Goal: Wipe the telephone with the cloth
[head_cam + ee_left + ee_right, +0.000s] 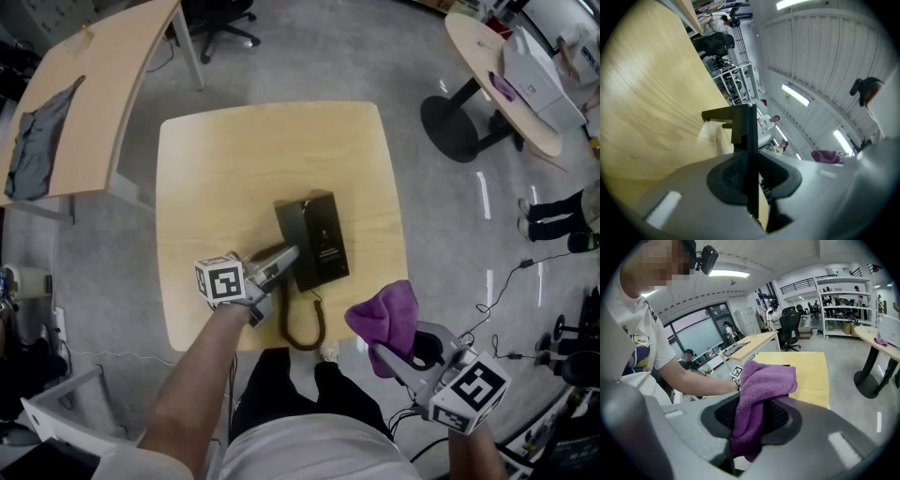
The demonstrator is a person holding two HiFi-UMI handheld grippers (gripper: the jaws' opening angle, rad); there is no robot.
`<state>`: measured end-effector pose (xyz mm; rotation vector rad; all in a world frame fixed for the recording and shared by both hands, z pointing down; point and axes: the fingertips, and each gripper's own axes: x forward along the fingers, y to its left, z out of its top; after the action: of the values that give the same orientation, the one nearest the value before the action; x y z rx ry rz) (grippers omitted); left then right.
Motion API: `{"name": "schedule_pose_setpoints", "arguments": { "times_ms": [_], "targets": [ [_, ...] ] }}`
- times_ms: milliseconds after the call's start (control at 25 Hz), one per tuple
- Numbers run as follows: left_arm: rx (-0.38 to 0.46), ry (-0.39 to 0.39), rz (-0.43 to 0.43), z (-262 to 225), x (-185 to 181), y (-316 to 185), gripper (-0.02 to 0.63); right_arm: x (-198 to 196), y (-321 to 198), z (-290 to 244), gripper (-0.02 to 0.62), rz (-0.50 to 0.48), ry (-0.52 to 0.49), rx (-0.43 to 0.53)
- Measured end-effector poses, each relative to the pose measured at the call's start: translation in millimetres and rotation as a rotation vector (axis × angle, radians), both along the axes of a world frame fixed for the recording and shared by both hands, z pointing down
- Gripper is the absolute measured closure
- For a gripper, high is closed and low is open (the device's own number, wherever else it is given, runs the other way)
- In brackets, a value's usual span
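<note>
The left forearm reaches forward over the near edge of the table. It carries the left gripper low over the wood, pointing level and rolled onto its side, so that in the left gripper view the table stands like a wall at the left. Its marker cube faces up to the head camera. The jaws of this gripper are only a little apart, and they pinch a thin black part between the pads, which looks to be the handset of the telephone. The telephone lies in the middle of the table, a bit to the right. Its dark coiled cord makes a loop near the front edge.

The right gripper is held at the near right corner of the table, tilted down toward it, with its own cube close to the body. Its jaws are closed on the purple cloth. The cloth is bunched between the pads and rises out in front of them. It is near the telephone but apart from it.
</note>
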<state>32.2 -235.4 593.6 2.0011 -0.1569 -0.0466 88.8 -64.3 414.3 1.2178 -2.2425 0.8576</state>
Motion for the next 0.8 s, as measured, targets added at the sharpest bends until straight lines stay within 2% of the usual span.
{"name": "schedule_pose_setpoints", "arguments": {
  "times_ms": [200, 400, 800],
  "targets": [
    [-0.012, -0.072, -0.015, 5.5, -1.5, 0.2, 0.520, -2.1, -1.8, -1.6, 0.481, -0.005, -0.016, 0.012],
    [-0.017, -0.146, -0.037, 9.4, -5.0, -1.9, 0.483, -3.5, -2.0, -3.6, 0.480, -0.005, -0.022, 0.018],
    [-0.001, -0.201, -0.047, 14.0, -8.1, -4.4, 0.451, -1.0, 1.4, -1.9, 0.480, -0.009, -0.023, 0.025]
  ]
}}
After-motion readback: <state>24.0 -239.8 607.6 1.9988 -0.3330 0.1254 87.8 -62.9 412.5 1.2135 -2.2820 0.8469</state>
